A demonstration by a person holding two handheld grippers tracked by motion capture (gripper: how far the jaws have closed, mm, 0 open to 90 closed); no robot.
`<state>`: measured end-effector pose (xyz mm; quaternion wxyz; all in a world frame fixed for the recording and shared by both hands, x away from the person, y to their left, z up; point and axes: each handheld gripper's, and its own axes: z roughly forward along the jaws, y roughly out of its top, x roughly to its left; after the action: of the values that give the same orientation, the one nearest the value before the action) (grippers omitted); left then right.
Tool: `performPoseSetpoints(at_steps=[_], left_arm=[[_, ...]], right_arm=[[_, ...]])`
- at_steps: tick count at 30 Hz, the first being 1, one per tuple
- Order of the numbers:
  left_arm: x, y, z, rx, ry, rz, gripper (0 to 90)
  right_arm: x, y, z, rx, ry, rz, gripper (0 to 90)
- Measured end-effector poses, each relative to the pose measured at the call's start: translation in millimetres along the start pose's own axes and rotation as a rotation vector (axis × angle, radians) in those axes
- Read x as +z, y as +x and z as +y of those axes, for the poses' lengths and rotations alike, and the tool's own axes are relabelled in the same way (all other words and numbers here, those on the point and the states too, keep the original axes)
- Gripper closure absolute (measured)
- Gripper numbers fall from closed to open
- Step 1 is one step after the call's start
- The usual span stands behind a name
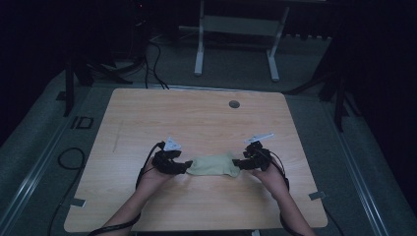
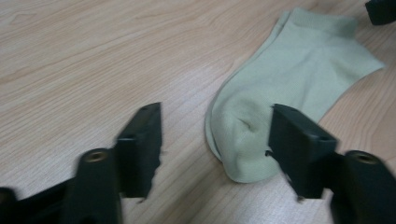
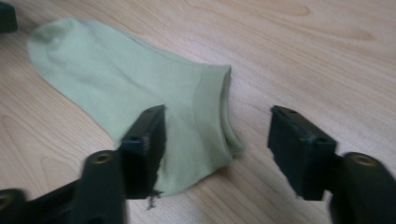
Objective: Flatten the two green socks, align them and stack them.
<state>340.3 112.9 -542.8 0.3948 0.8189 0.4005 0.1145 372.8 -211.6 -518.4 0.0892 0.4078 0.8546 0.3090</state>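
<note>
A pale green ankle sock (image 1: 214, 164) lies flat on the wooden table (image 1: 147, 118), a little in front of its middle. My left gripper (image 1: 186, 166) is at the sock's left end and my right gripper (image 1: 237, 162) is at its right end. In the left gripper view the jaws of the left gripper (image 2: 215, 116) stand open, with the toe of the sock (image 2: 289, 79) lying between them, unpressed. In the right gripper view the right gripper (image 3: 218, 115) is open too, and the ribbed cuff of the sock (image 3: 126, 84) lies loose between its jaws.
A round cable hole (image 1: 234, 104) sits near the table's far edge. Beyond the table stand the white legs of a frame (image 1: 199, 49). Cables (image 1: 69, 157) lie on the floor to the left. Bare wood surrounds the sock on all sides.
</note>
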Motion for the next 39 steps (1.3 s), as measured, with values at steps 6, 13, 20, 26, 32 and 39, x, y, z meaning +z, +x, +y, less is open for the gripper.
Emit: performPoseSetpoints(at_steps=[6, 13, 20, 26, 32, 39], left_arm=[[-7.0, 0.9, -8.9, -0.019, -0.018, -0.007, 14.1], [-22.6, 8.7, -25.4, -0.042, -0.066, 0.033, 14.0], [-37.5, 18.9, -41.0, -0.058, -0.074, 0.056, 14.0], [-48.8, 23.6, -50.7, -0.074, -0.081, 0.066, 14.0], [-58.3, 23.6, -61.7, -0.063, -0.068, 0.083, 14.0], [-68.5, 28.3, -74.9, -0.09, -0.071, 0.105, 14.0]], right_arm=[[-5.8, 0.6, -2.8, 0.001, -0.041, 0.025, 12.7], [-10.6, -7.0, -18.4, -0.002, -0.122, 0.014, 12.4], [-22.4, -17.0, -35.9, 0.003, -0.183, -0.019, 12.3], [-27.8, -26.7, -52.6, 0.016, -0.18, -0.043, 12.4], [-32.1, -32.6, -68.7, 0.03, -0.163, -0.052, 13.1], [-44.0, -36.7, -85.5, 0.049, -0.166, -0.063, 13.5]])
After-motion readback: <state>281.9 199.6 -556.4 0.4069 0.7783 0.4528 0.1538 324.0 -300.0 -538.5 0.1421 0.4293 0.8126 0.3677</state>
